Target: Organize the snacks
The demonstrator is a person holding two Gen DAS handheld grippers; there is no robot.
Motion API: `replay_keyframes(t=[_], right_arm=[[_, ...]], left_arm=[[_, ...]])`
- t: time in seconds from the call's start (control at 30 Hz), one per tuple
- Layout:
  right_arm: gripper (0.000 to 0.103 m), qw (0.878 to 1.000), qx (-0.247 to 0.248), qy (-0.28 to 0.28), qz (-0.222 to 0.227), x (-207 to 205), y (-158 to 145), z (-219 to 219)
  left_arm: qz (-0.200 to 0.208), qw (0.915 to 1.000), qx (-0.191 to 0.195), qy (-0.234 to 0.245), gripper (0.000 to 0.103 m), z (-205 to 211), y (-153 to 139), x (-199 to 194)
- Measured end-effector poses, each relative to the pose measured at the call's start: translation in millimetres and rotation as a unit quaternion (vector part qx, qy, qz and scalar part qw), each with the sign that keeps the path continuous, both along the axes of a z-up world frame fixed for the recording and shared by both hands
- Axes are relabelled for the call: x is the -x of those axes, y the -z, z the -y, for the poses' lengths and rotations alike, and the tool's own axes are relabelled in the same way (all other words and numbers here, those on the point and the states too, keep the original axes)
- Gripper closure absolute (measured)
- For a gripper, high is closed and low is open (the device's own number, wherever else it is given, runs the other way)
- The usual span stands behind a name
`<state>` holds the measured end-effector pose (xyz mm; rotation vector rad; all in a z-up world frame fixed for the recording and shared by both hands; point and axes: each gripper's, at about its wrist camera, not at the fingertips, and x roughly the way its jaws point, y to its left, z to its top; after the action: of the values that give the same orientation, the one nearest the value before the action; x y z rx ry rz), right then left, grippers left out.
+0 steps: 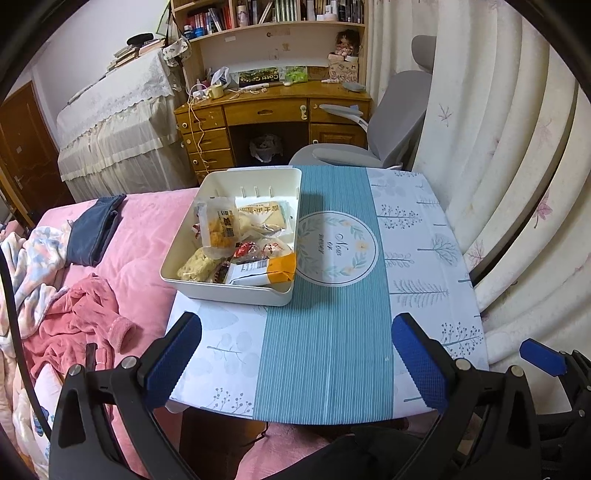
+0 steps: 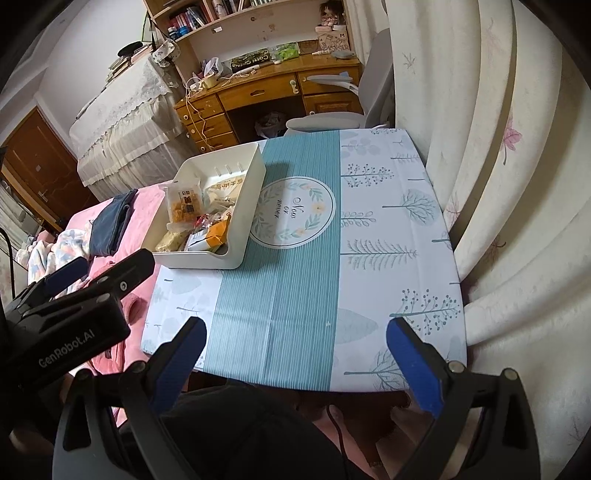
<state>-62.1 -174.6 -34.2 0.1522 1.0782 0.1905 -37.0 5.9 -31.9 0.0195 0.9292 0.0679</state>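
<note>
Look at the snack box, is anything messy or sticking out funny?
Yes. In the white bin the snacks are jumbled in a heap, and one orange-and-white packet leans on the near right corner, poking up past the rim. Nothing has spilled on the tablecloth. Both grippers are open and empty.

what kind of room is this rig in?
Likely a bedroom at home: a bed with pink bedding beside the small table, a wooden desk under bookshelves, and long curtains.
</note>
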Motion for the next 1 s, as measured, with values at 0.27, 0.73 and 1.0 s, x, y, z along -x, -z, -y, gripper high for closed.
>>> replay_keyframes(t=[0.27,0.73,1.0], right_arm=[[0.004,1.0,0.0,-0.003,0.0,1.8,1.3,0.6],[0.004,1.0,0.0,-0.005,-0.001,3.4,2.8,1.7],[0.004,1.0,-0.002,-0.016,-0.006,1.0,6.7,3.9]], left_arm=[[0.004,1.0,-0.004,0.001,0.001,4.7,-1.9,3.3],[0.005,1.0,-0.005,-0.003,0.001,6.9,-6.2,3.9],[0.004,0.9999,-0.007,-0.013,0.001,9.3,-8.8,2.8]])
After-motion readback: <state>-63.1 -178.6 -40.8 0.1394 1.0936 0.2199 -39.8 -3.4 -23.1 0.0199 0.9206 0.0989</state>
